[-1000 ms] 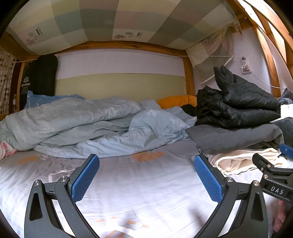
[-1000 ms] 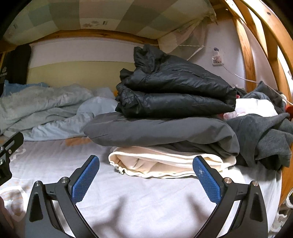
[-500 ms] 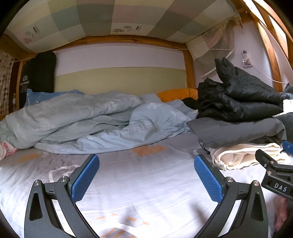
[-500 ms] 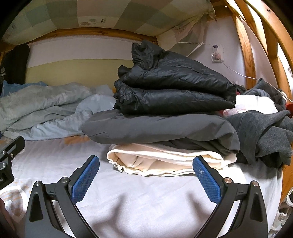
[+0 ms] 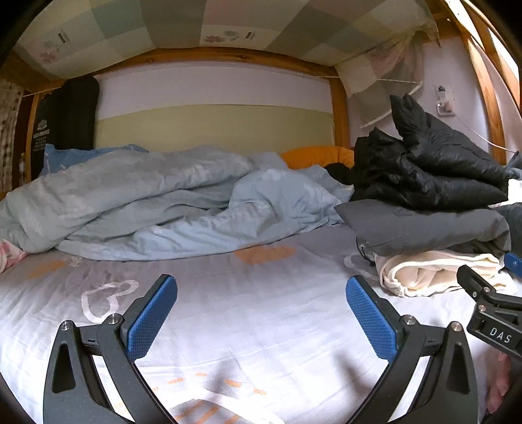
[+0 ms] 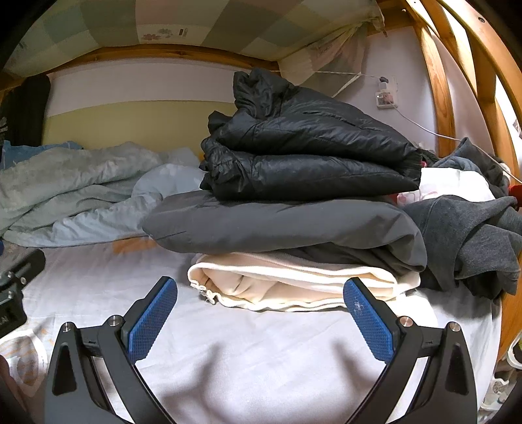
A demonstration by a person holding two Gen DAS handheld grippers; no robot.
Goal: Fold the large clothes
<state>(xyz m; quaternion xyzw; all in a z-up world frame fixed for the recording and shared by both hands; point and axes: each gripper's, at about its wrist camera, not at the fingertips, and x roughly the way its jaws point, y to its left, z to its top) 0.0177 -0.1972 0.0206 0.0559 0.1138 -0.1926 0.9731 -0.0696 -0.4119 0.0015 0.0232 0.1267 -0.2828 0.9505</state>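
Both the left hand-held gripper (image 5: pixel 261 313) and the right hand-held gripper (image 6: pixel 259 313) hover spread and empty over the bed (image 6: pixel 261 358). The folded pile sits far right; its black puffer jacket (image 6: pixel 303 156) looks light, slippery and springy, best pinched along a folded edge.

A lower bunk framed in honey-coloured wood (image 5: pixel 228 53), its patterned white sheet (image 5: pixel 261 313) filling the foreground, sits beneath a checked pastel fabric (image 5: pixel 169 22) stretched overhead at 12 o'clock. The back wall (image 5: pixel 212 101) is banded white over pale green, a rumpled blue duvet (image 5: pixel 146 202) heaped against it. At 2 o'clock, a wall socket (image 6: pixel 385 98) trails a white cable across the lilac side wall (image 6: pixel 407 65).
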